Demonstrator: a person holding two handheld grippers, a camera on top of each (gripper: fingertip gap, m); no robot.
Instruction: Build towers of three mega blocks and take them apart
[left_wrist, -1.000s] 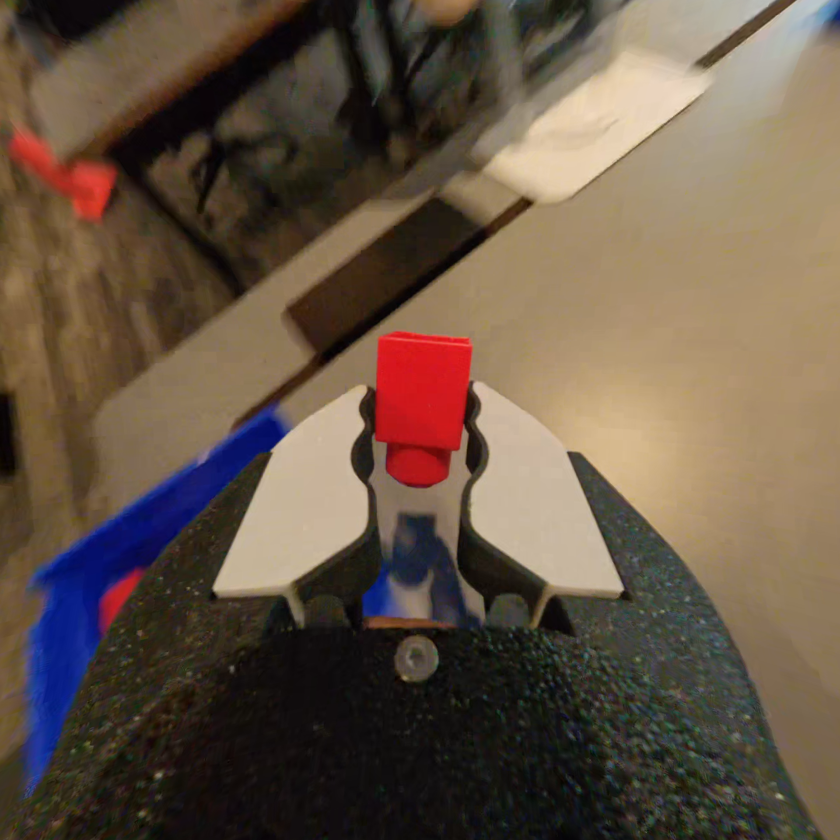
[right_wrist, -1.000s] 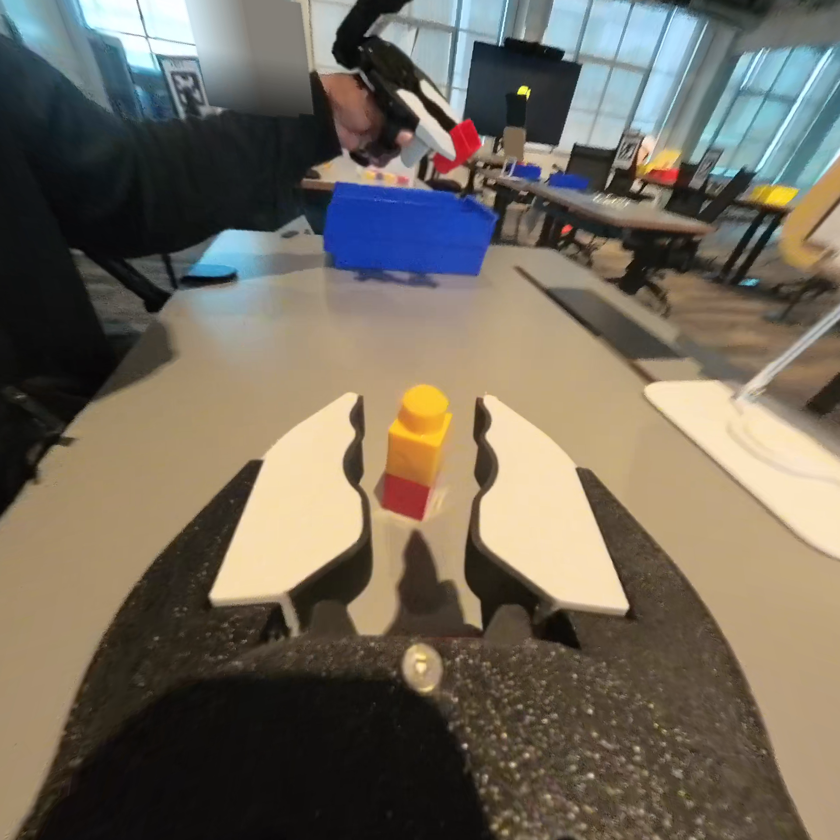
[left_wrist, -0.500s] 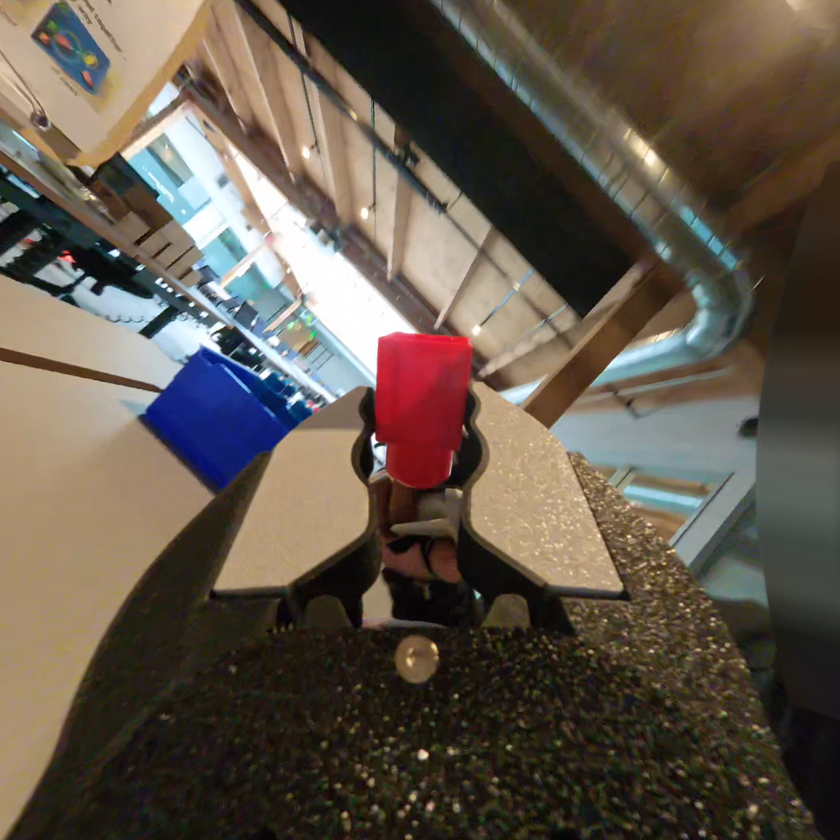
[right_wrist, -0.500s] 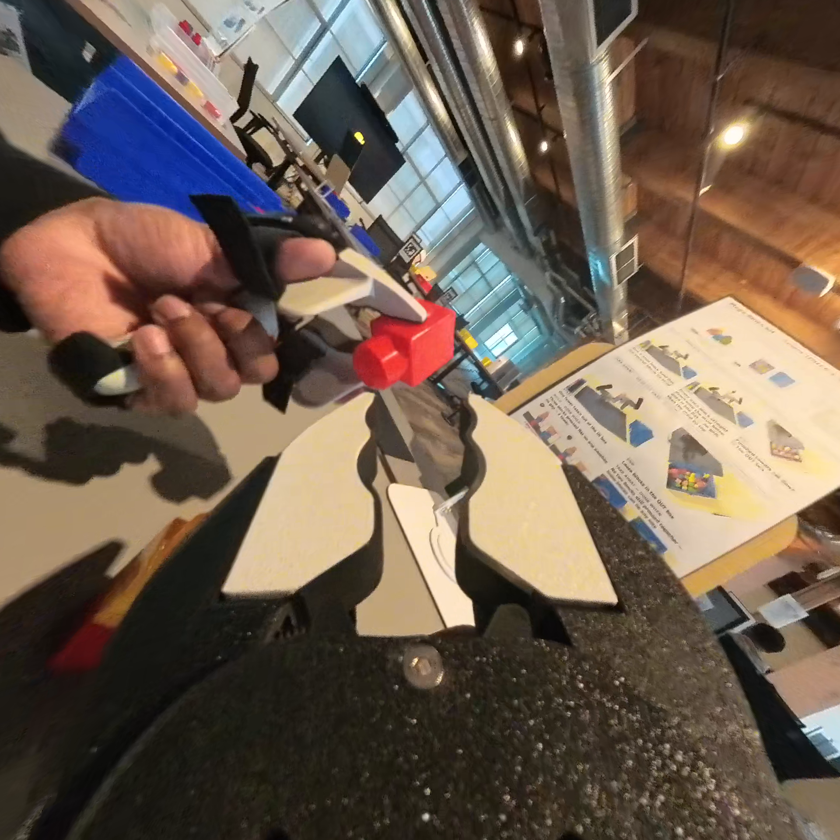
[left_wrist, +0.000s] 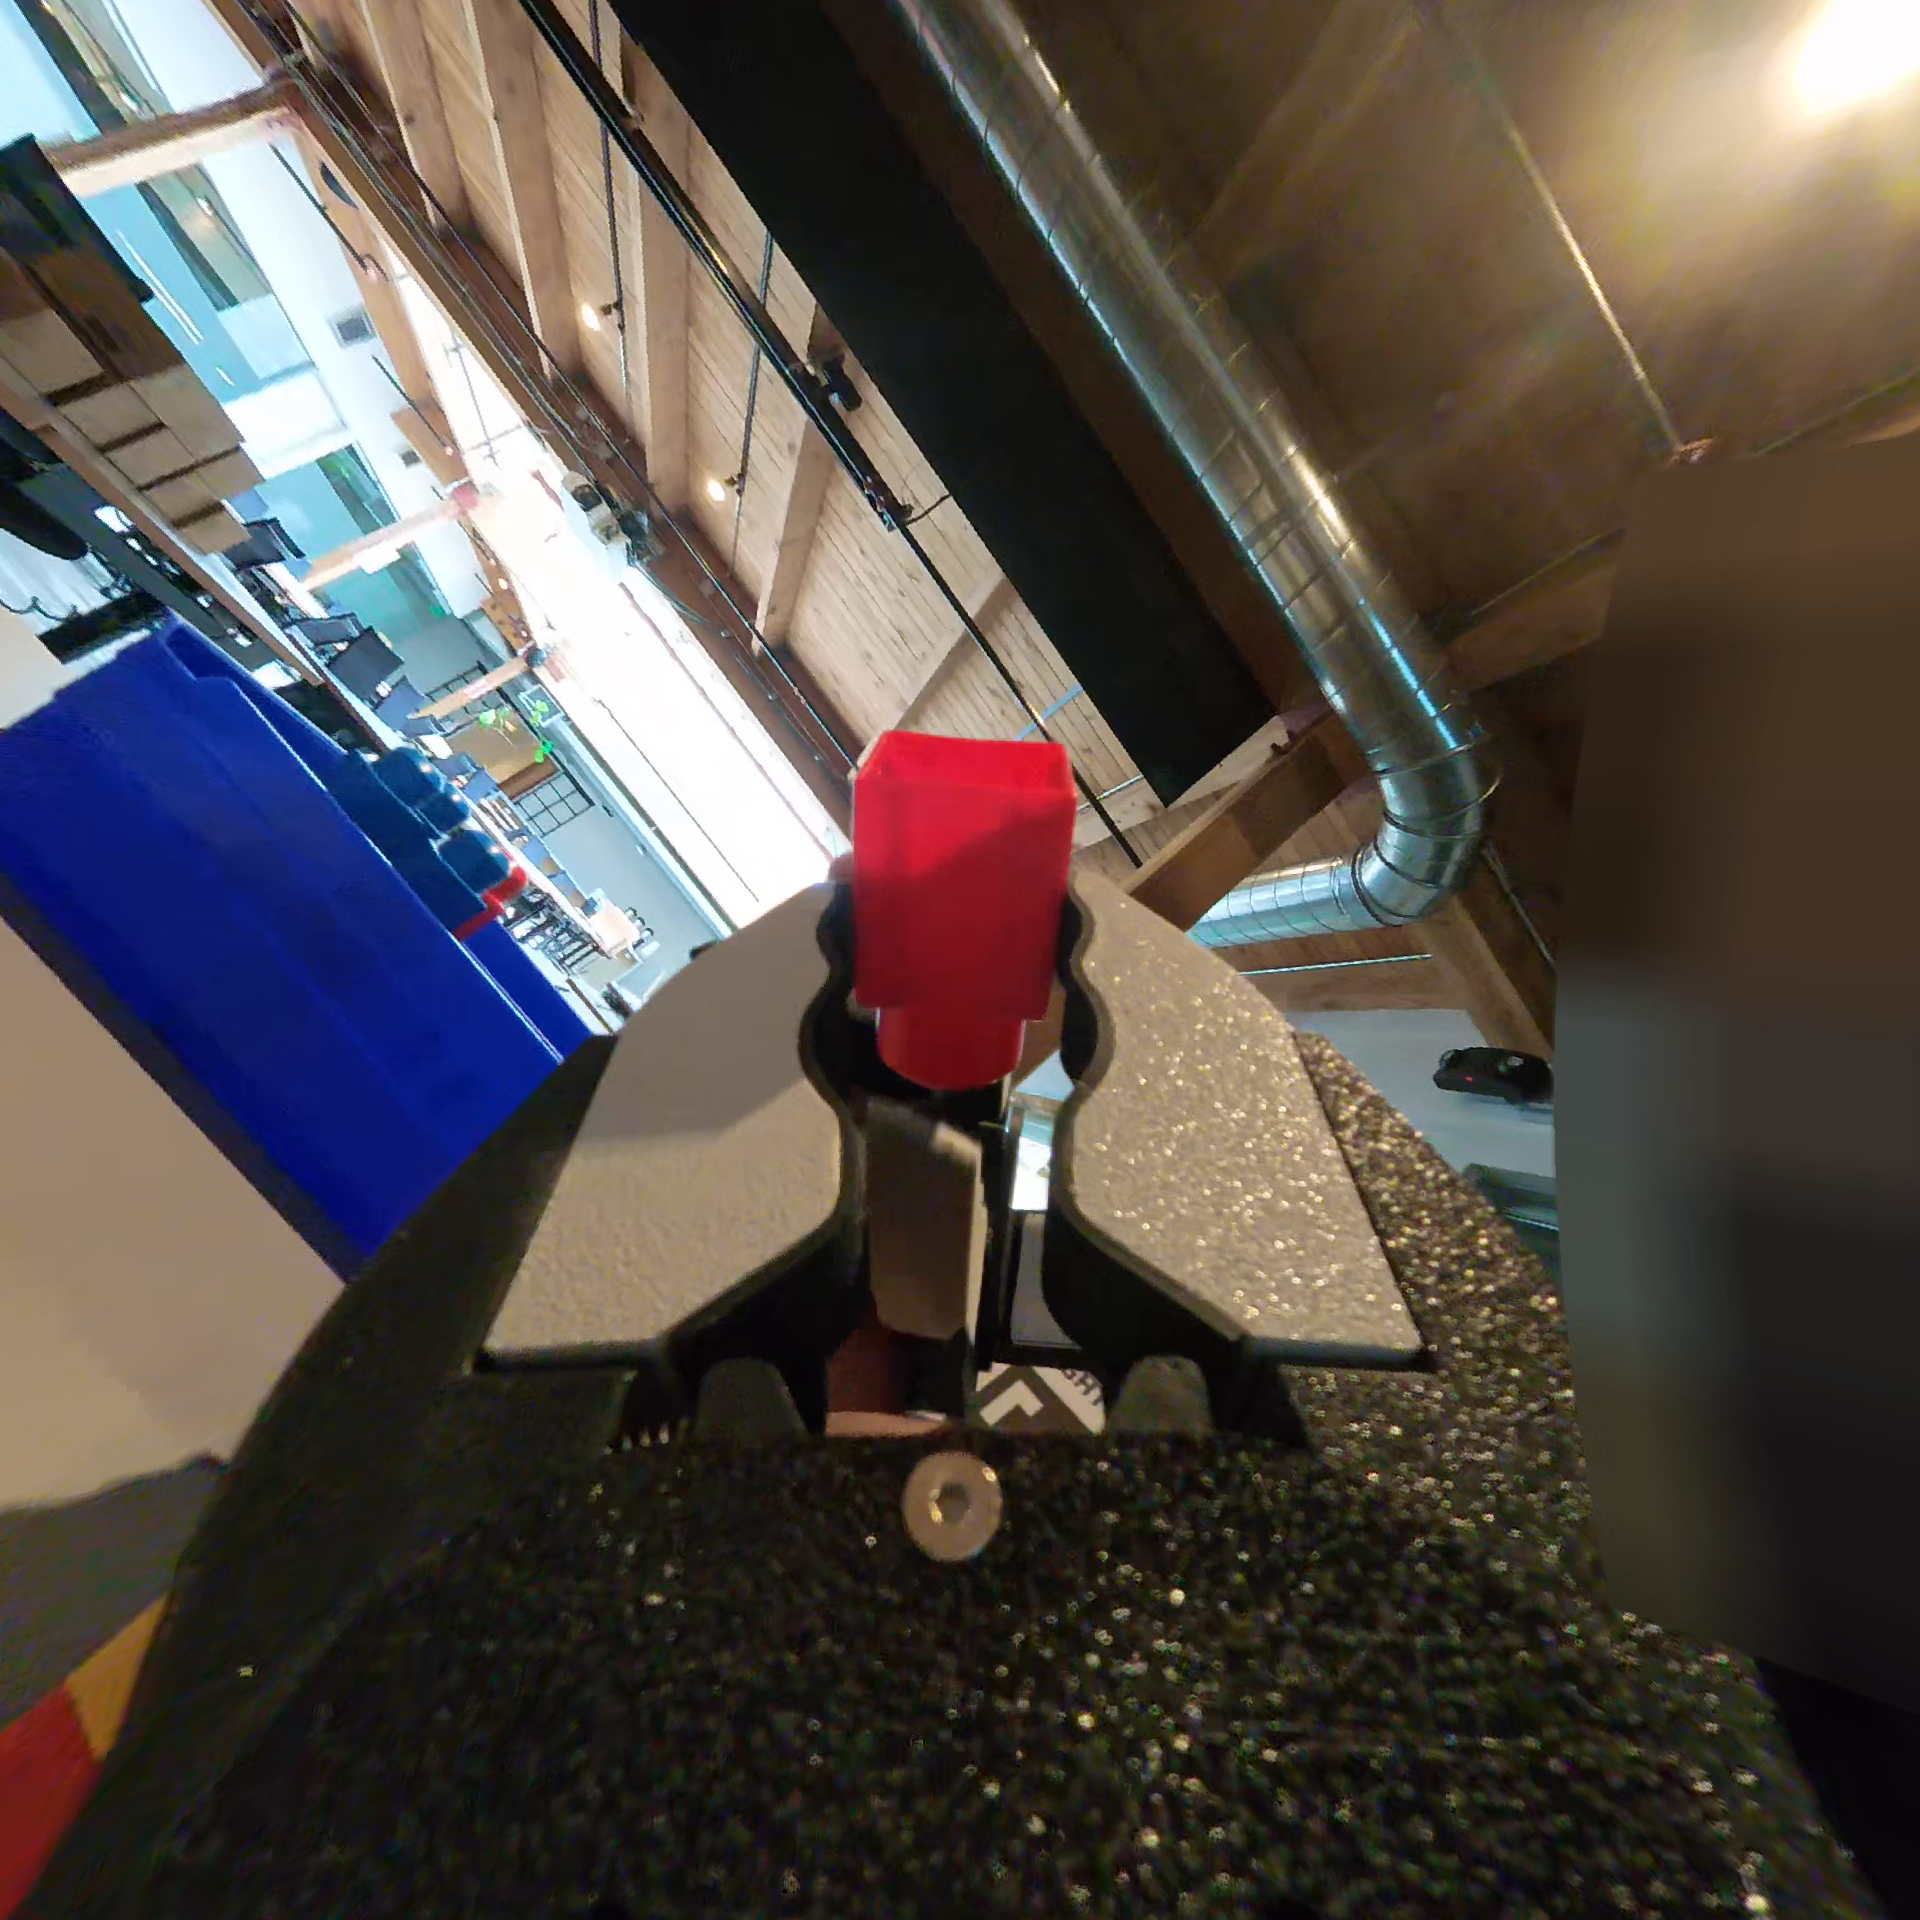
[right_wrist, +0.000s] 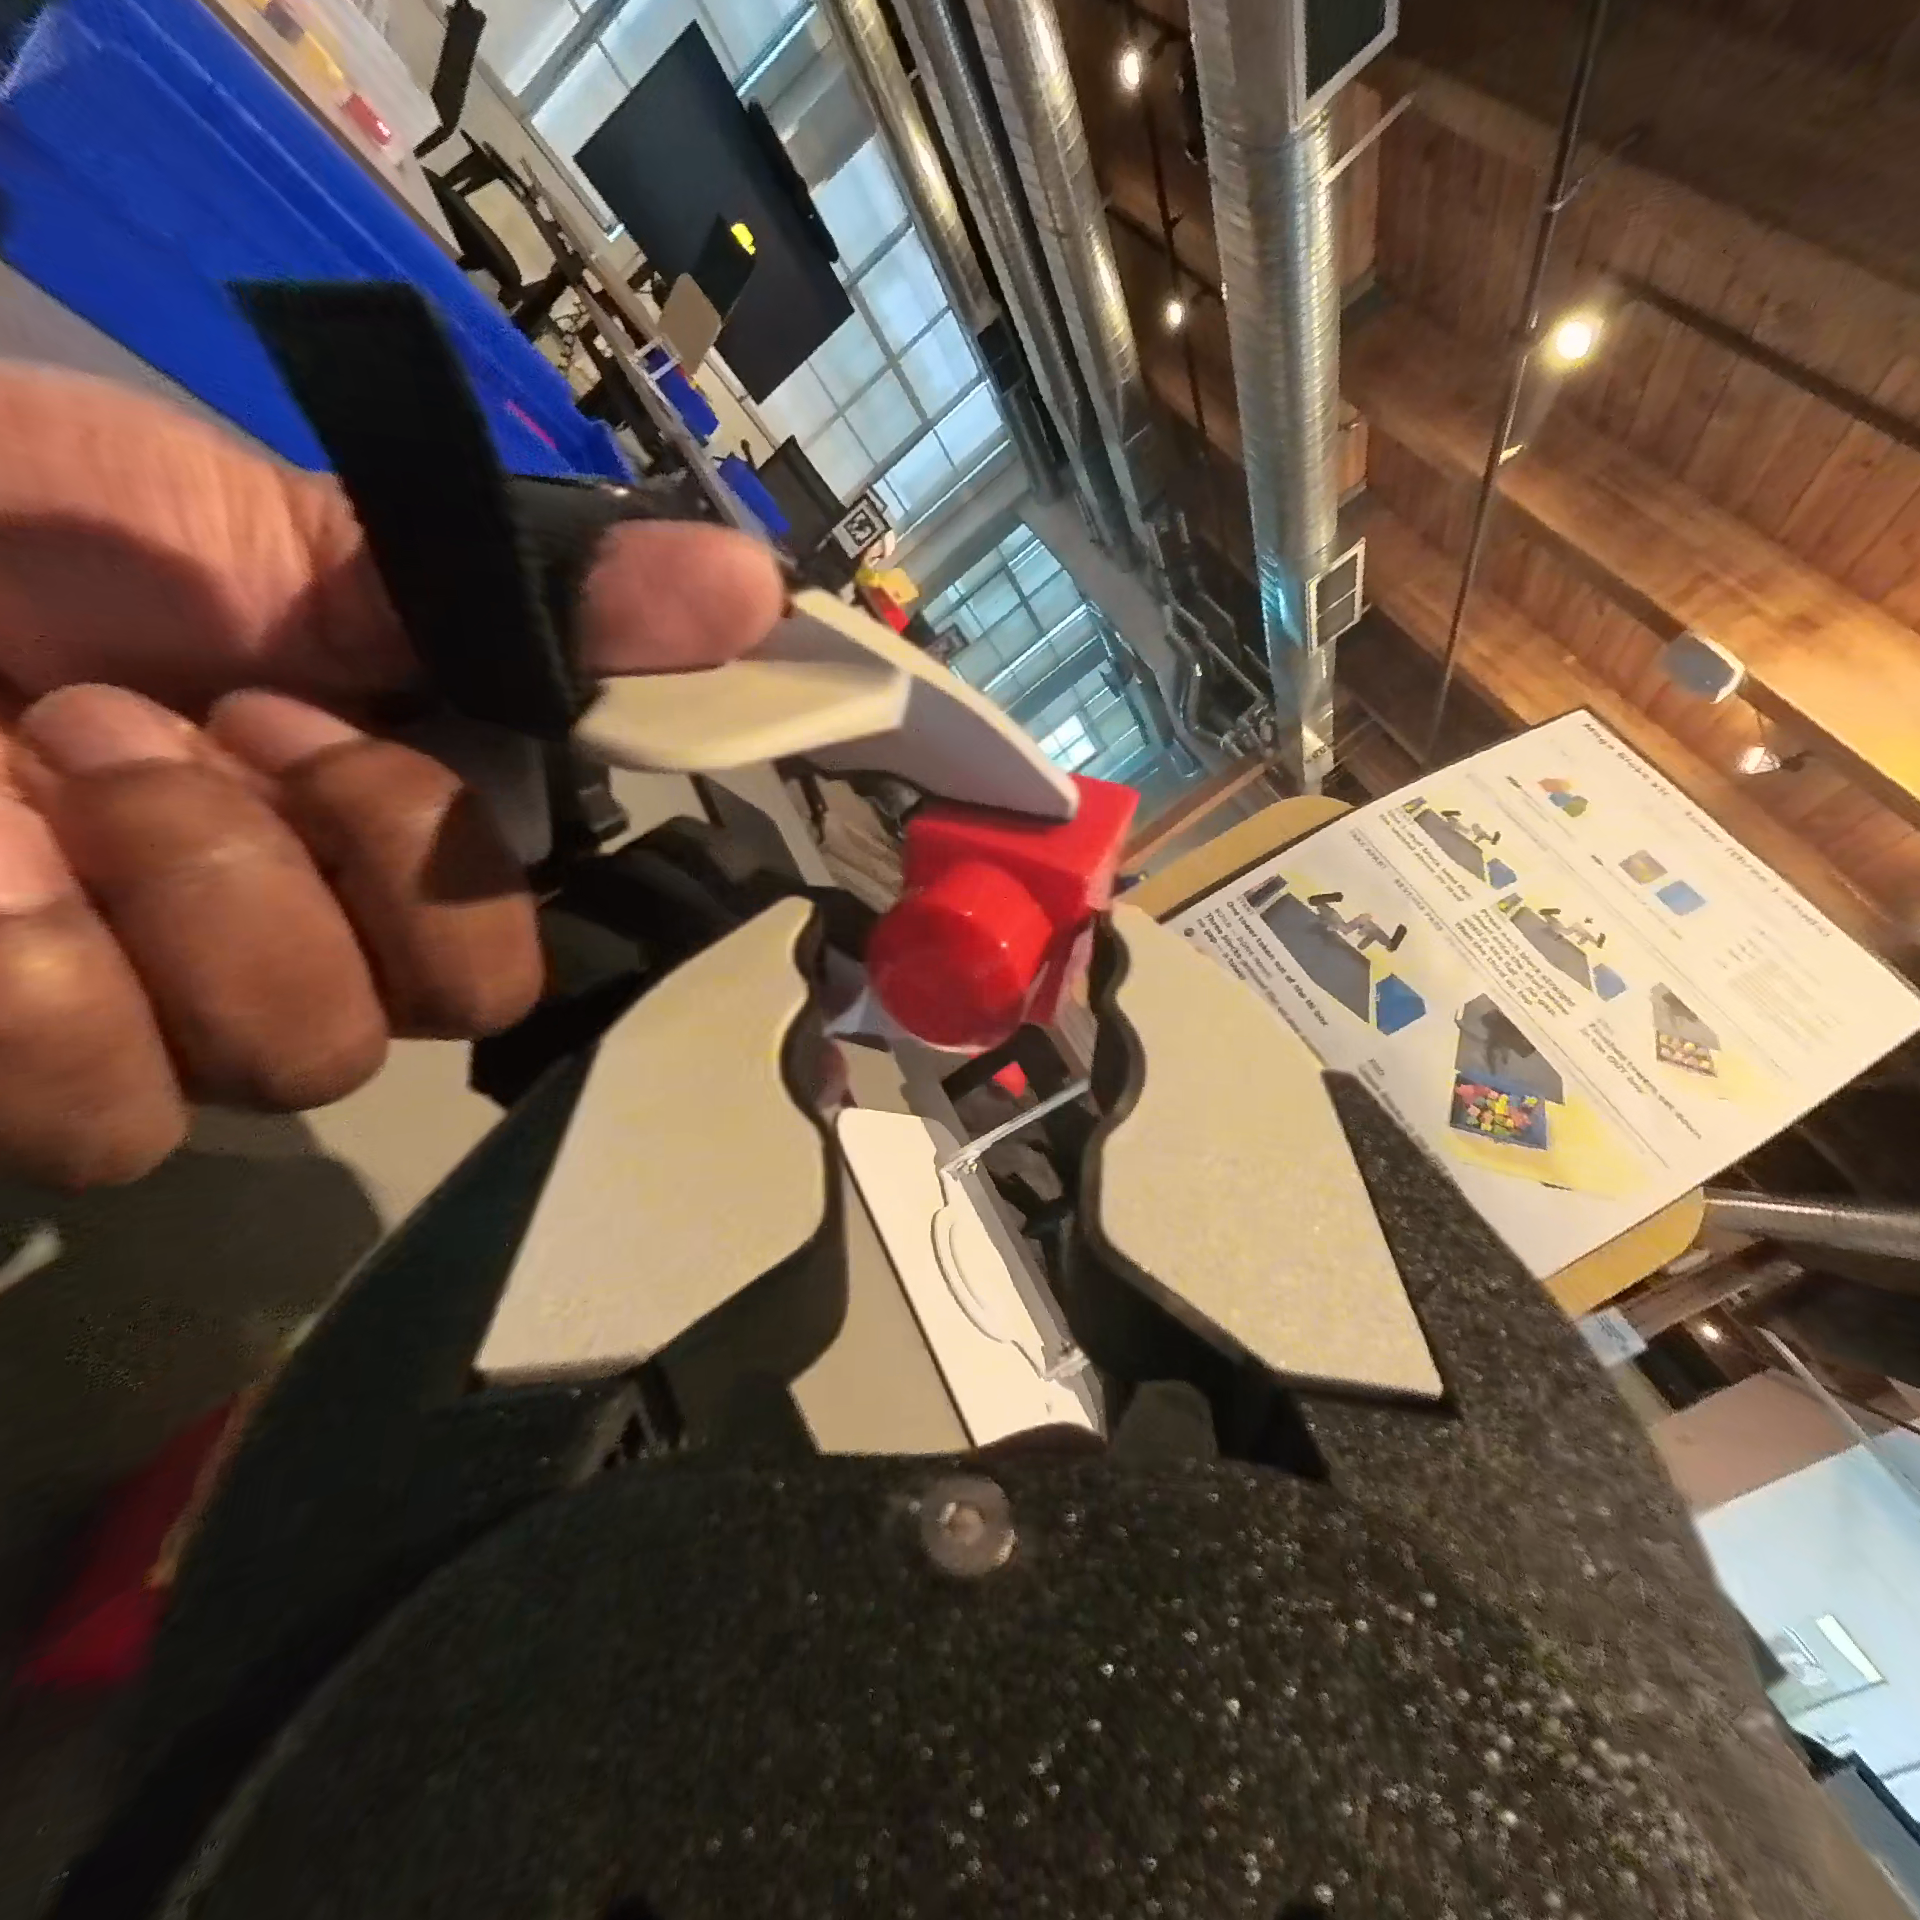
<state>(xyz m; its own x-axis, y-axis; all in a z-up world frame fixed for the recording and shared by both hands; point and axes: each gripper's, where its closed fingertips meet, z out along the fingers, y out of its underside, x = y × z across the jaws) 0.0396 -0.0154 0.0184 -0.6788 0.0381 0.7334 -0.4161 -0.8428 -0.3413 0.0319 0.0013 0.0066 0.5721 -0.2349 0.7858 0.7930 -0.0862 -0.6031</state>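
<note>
Red block (left_wrist: 961, 894) up in the air, pinched at its sides by the left gripper (left_wrist: 958, 940), stud pointing back at the camera, hollow end away. Same block (right_wrist: 997, 914) seen from the right gripper (right_wrist: 961, 977), whose jaws stood spread wide and gripped nothing, stud just at their tips. Hand (right_wrist: 208, 790) wrapped round the left tool. Blue bin (left_wrist: 229, 935) off to the left on the table (left_wrist: 114, 1226). Poster (right_wrist: 1558, 997) behind, ducts (left_wrist: 1247, 416) overhead.
</note>
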